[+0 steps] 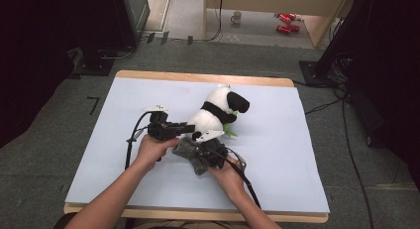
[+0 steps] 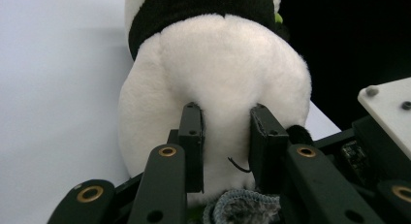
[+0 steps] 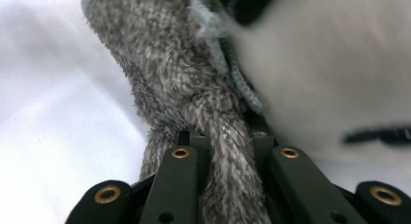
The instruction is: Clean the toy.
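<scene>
- The panda plush (image 1: 214, 115) sits a bit above the middle of the high view, on the pale blue table cover (image 1: 124, 154), its black-and-white head tipped toward the upper right and a bit of green at its front.
- The left gripper (image 1: 190, 127) comes in from the left of centre there, with a hand wrapped round its body. In the left gripper view its jaws are pinched into the panda's white rear (image 2: 218, 88), pads pressed into the fur on both sides (so a real grip, not just a touch).
- The right gripper (image 1: 207, 154) sits just below the panda in the high view, held by the other hand.
- In the right gripper view a twisted strip of fuzzy grey knit fabric (image 3: 228, 156) runs up between the jaws, which are clamped tight on it.
- That grey fabric (image 1: 190, 152) shows in the high view as a bunched lump right under the panda's bottom, touching it. It has a lighter blue-grey hem (image 3: 228, 64) that lies against the white fur, which is blurred in that shot.
- A grey bit of the same fabric (image 2: 242, 207) peeks out at the bottom of the left gripper view, under the panda.
</scene>
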{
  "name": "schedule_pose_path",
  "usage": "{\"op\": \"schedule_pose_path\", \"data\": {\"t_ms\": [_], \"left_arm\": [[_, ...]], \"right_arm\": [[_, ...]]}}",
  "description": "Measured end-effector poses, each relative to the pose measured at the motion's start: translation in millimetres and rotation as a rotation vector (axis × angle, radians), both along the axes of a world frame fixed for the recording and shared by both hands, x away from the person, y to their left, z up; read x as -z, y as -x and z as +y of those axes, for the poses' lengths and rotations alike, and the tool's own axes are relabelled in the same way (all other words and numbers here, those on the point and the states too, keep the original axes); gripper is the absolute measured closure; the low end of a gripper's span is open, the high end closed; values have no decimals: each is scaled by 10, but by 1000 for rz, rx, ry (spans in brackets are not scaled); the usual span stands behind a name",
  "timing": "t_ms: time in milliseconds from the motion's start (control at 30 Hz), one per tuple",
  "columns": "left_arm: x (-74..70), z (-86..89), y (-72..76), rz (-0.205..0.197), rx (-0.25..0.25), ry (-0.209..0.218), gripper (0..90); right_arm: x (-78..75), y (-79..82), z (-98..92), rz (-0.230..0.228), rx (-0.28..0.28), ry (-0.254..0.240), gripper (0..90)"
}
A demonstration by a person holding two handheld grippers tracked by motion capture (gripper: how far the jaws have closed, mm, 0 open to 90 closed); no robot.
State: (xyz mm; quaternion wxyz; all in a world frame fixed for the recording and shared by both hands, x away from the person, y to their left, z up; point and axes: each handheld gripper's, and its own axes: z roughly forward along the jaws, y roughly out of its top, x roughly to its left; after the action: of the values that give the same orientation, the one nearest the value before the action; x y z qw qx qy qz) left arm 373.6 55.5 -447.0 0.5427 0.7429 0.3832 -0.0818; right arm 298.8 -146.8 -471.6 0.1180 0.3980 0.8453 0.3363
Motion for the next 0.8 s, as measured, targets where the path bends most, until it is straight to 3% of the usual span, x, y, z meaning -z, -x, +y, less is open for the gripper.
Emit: {"op": "schedule_pose_path", "data": {"t_ms": [100,267,433,600,800], "left_arm": [[-4,39,-21,4,0,0,710],[-53,131,-51,-10,19,-22,711],[-161,260,-69,-62,4,-19,715],[-198,388,-123,-95,-4,-63,719],[-188,434,-154,-108,18,-87,718]], "right_arm": [[-27,-28,-45,37,-3,-11,795],[-143,-26,-74,67,-63,-25,793],[-345,2,-164,42,-86,-56,794],[-523,-49,-371,21,-33,-87,793],[-530,-187,-822,41,107,-98,793]]}}
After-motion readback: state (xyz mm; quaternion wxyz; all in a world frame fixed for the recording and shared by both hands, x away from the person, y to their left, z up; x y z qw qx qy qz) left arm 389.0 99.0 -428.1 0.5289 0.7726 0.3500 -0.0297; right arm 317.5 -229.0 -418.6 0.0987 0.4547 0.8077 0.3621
